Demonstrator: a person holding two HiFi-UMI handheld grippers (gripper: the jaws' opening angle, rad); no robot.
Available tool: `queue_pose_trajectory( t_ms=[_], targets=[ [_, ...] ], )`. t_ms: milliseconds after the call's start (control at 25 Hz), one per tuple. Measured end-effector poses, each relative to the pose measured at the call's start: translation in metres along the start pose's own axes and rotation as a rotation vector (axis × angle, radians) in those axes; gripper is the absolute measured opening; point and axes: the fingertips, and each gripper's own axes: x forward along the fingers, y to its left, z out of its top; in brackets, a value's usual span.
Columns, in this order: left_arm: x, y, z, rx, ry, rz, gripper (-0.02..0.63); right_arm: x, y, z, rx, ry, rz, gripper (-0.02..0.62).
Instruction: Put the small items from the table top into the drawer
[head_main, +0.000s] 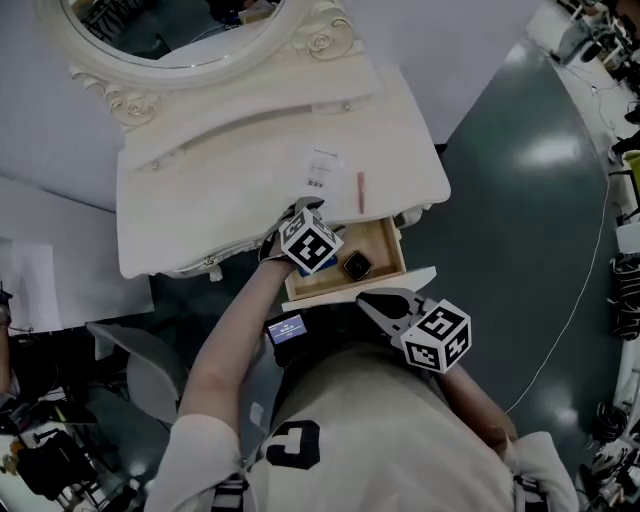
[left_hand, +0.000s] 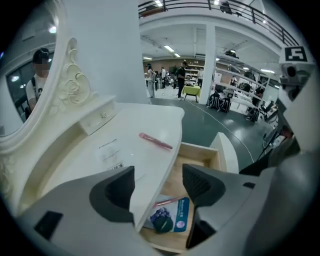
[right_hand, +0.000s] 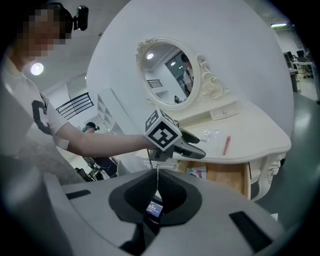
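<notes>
Our right gripper (head_main: 368, 300) hangs before the drawer (head_main: 384, 240), fingers closed on nothing. Our left gripper (left_hand: 158, 184) hovers over the drawer, fingers open; beyond it a pink pen (head_main: 360, 192) lies on the tabletop (head_main: 230, 190).

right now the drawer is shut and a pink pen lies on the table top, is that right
No: the drawer is open, as the head view shows. The pink pen does lie on the table top.

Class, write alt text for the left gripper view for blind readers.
The left gripper, open, hangs over the edge of a white table and its open drawer, which holds a blue packet. A pink pen lies on top.
</notes>
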Motion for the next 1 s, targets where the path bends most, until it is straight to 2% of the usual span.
queue_pose_trajectory(
  t_ms=[200, 440, 600, 760, 1000],
  targets=[
    [0.022, -0.002, 0.001, 0.131, 0.076, -0.008, 0.351, 0.001, -0.004, -0.001, 0.010, 0.011, 0.007, 0.031],
    [0.042, -0.002, -0.010, 0.211, 0.147, -0.008, 0.357, 0.000, -0.009, -0.006, 0.036, 0.015, 0.021, 0.031],
    [0.054, 0.002, -0.019, 0.297, 0.196, 0.037, 0.356, 0.001, -0.014, -0.005, 0.043, 0.018, 0.030, 0.031],
    [0.056, 0.000, -0.025, 0.336, 0.200, 0.090, 0.356, 0.001, -0.013, -0.007, 0.074, 0.015, 0.061, 0.031],
    [0.050, -0.008, -0.036, 0.382, 0.193, 0.121, 0.353, 0.009, -0.011, -0.004, 0.072, 0.023, 0.085, 0.031]
  ],
)
